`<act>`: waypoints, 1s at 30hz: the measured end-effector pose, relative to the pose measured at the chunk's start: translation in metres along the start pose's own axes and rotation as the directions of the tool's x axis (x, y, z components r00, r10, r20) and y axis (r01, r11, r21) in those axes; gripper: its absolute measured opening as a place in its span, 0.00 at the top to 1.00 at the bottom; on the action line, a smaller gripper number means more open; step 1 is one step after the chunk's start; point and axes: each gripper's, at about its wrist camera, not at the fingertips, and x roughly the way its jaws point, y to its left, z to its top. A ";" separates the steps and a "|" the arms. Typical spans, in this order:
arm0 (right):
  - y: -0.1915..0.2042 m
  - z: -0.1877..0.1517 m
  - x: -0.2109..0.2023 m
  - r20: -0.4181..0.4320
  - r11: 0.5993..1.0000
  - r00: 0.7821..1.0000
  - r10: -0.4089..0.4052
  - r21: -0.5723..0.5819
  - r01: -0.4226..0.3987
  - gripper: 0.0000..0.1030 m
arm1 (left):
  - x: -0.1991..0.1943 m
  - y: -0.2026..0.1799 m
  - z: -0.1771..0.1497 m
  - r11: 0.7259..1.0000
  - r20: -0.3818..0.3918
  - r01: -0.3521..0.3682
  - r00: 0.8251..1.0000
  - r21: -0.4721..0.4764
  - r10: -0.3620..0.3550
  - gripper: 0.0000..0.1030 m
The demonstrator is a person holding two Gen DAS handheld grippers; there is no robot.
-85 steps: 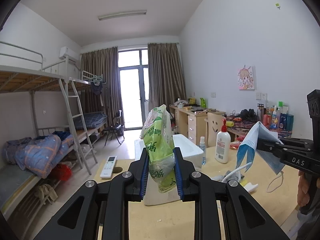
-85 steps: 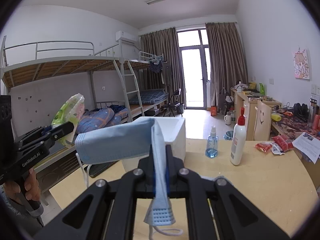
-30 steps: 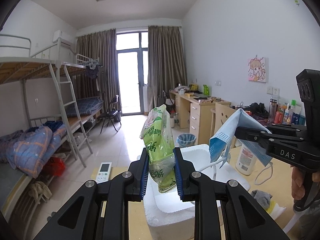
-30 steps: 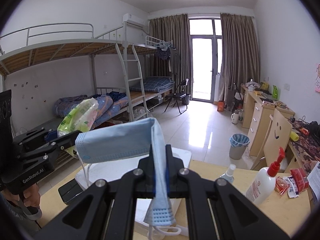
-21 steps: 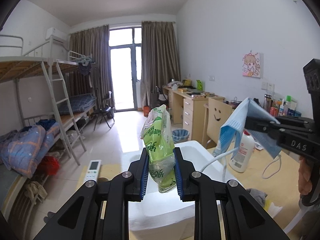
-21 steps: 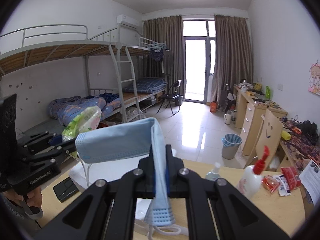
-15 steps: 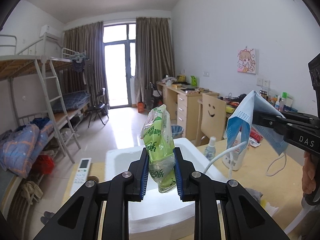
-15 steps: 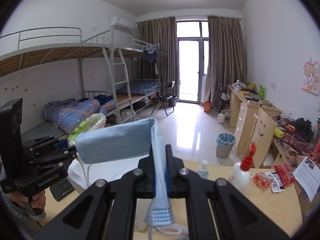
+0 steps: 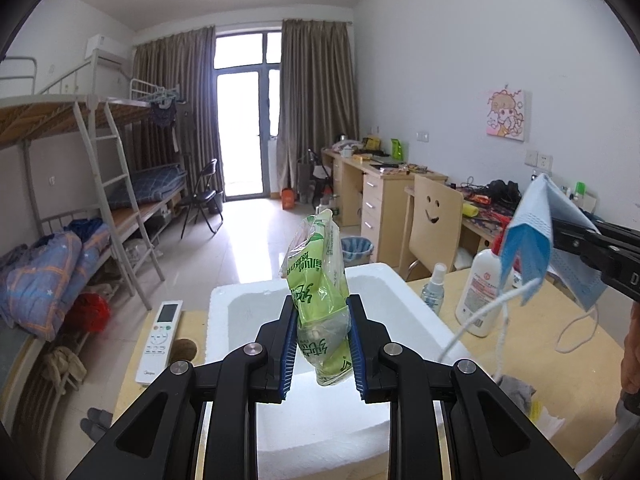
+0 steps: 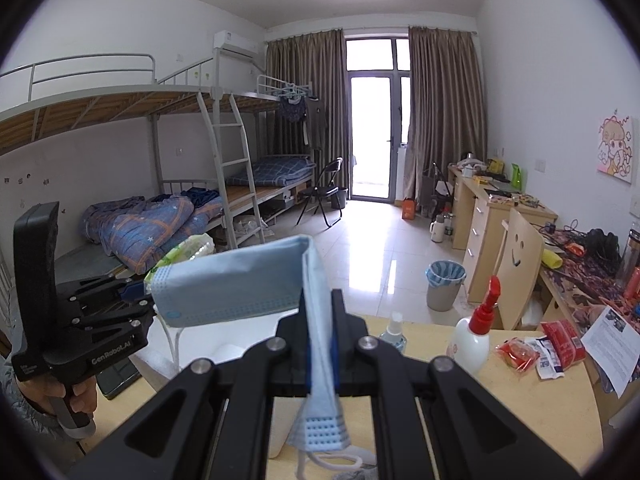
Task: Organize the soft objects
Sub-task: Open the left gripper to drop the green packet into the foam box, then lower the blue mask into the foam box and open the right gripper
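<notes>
Left gripper (image 9: 322,346): jaws just eased apart, green packet (image 9: 320,300) between the pads, above the white foam box (image 9: 394,280). Risk: packet slips early, lands crooked. Right gripper (image 10: 320,354) clamped tight on 1 blue mask (image 10: 248,288) beside the box; its dangling loop may snag the rim.

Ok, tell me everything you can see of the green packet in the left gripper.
The green packet is a soft, crinkled plastic pouch, light green with darker green print and a clear lower part showing pale contents. It stands roughly upright, its top leaning slightly, pinched low on its body between the blue pads of the left gripper, its bottom corner hanging below them. It hangs in the air above the open white foam box on the table and touches nothing except the pads. From the right wrist view only its top shows.
</notes>
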 end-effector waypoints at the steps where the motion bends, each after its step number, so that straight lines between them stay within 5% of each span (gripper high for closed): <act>1: 0.000 0.000 0.000 0.000 1.000 1.000 0.000 -0.001 0.000 0.91 | 0.001 0.002 0.000 1.000 -0.002 -0.004 1.000 -0.005 0.004 0.69; 3: 0.000 0.000 0.001 0.000 1.000 1.000 -0.003 -0.003 0.003 0.91 | 0.004 0.004 0.001 1.000 -0.008 -0.003 1.000 -0.015 0.003 0.53; 7: -0.002 0.001 0.002 0.000 1.000 1.000 -0.009 0.004 0.009 0.91 | -0.001 0.008 -0.001 0.999 0.024 -0.028 0.999 -0.015 0.029 0.05; 8: -0.002 0.001 0.002 0.001 1.000 1.000 -0.011 0.004 0.011 0.91 | -0.003 0.009 -0.001 0.999 0.035 -0.036 0.999 -0.015 0.037 0.01; 30: 0.037 0.007 0.040 -0.043 0.994 0.994 0.099 -0.035 -0.100 0.91 | -0.048 0.051 -0.013 0.983 0.068 -0.154 0.985 -0.099 0.161 0.01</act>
